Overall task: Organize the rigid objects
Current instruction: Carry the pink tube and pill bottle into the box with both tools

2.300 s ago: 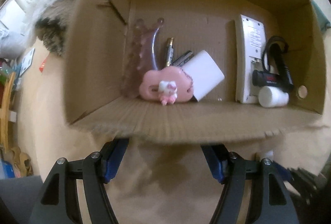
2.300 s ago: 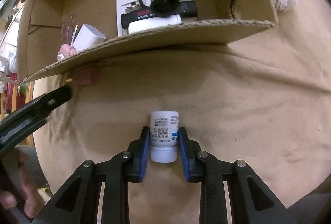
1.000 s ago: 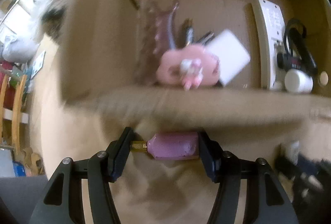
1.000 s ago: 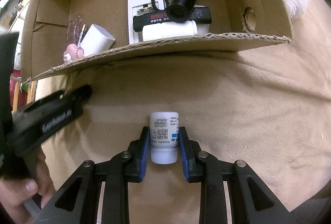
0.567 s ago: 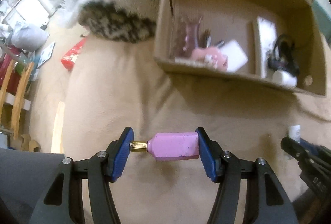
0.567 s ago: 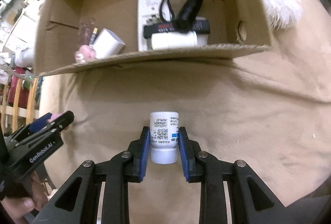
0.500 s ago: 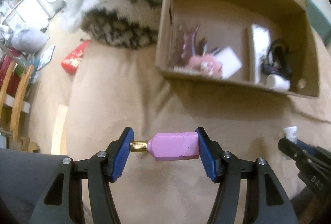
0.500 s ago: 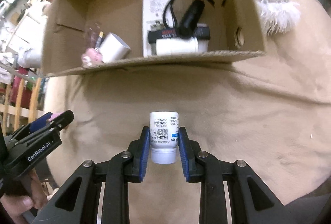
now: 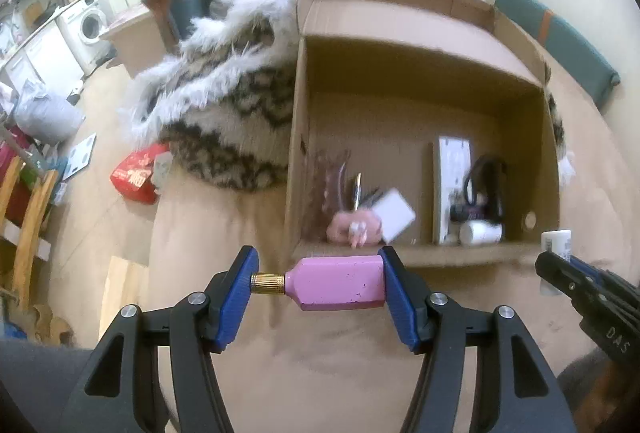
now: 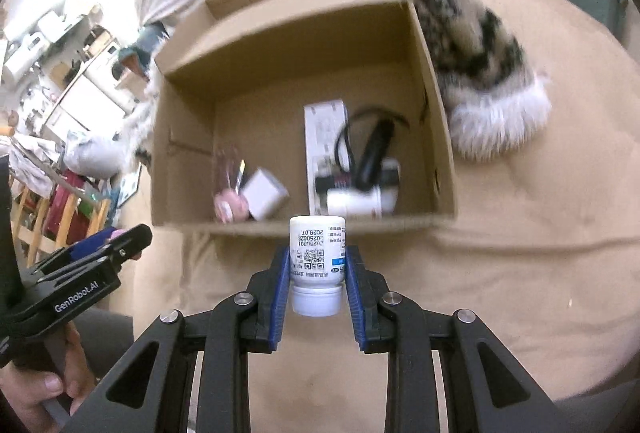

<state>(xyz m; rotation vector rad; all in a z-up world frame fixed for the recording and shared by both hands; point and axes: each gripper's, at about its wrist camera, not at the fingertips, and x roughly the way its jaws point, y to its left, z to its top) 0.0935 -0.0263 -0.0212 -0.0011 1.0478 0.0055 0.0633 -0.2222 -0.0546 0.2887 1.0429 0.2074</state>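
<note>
My left gripper [image 9: 318, 279] is shut on a pink bottle with a gold neck [image 9: 338, 287], held sideways above the tan blanket in front of the cardboard box [image 9: 294, 137]. My right gripper [image 10: 316, 269] is shut on a small white pill bottle [image 10: 317, 257], cap toward me, also held in front of the box [image 10: 436, 137]. The right gripper and its bottle [image 9: 556, 243] show at the right edge of the left wrist view. The left gripper [image 10: 120, 237] shows at the lower left of the right wrist view. Inside the box lie a white remote [image 10: 324, 137], a black flashlight [image 10: 374, 149], a white bottle [image 10: 354, 203], a white cube [image 10: 264, 199] and pink items [image 9: 352, 227].
A furry white and leopard-patterned throw [image 9: 236, 101] lies against the box's left side and reaches round its right side [image 10: 480, 81]. A red packet [image 9: 136, 175] lies on the floor at left. Wooden furniture [image 9: 24, 217] stands at the far left. A hand [image 10: 36, 389] holds the left gripper.
Both grippers have risen and drawn back from the box, each still holding its bottle. The box now looks smaller and farther, and more of the room shows.
</note>
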